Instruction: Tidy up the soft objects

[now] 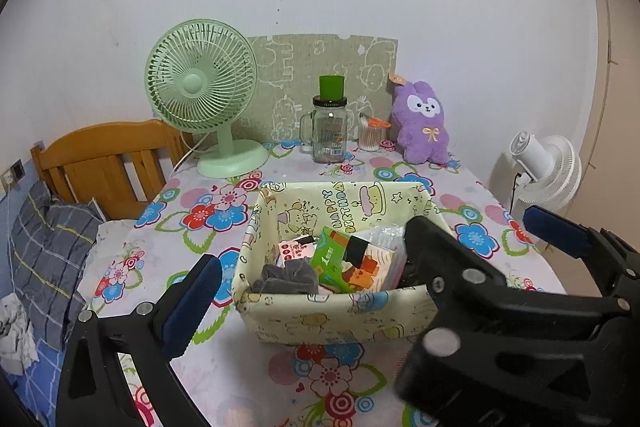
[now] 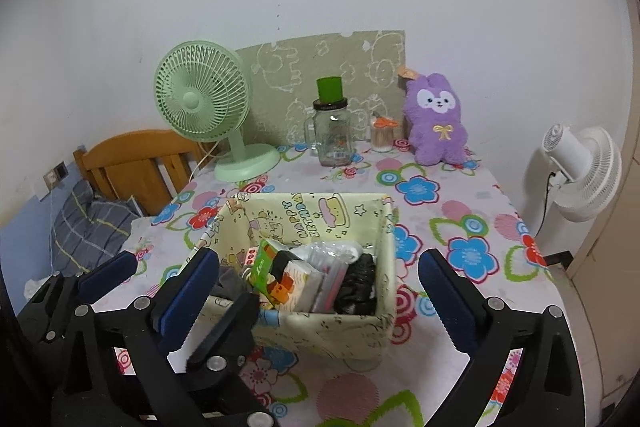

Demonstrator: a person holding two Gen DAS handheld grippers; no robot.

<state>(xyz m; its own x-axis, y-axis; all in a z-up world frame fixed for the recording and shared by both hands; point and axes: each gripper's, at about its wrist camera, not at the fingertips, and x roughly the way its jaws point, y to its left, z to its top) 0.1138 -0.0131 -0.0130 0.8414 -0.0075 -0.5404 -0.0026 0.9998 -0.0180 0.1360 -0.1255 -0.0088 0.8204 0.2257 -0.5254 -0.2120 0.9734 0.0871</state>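
A pale yellow fabric box printed with cartoons and "Happy Birthday" sits open at the centre of the frame. Inside, at its left, lies a crumpled grey cloth; beside it a green tissue pack leans tilted. A purple plush rabbit sits upright at upper right.

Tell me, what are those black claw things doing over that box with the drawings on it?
A person holds two of them, tidying soft things. The left hand-held gripper and right hand-held gripper both hover open, holding nothing, over the pale yellow cartoon-print fabric box. Inside lie a grey scrunchie and tissue packs. The purple plush bunny sits by the wall.
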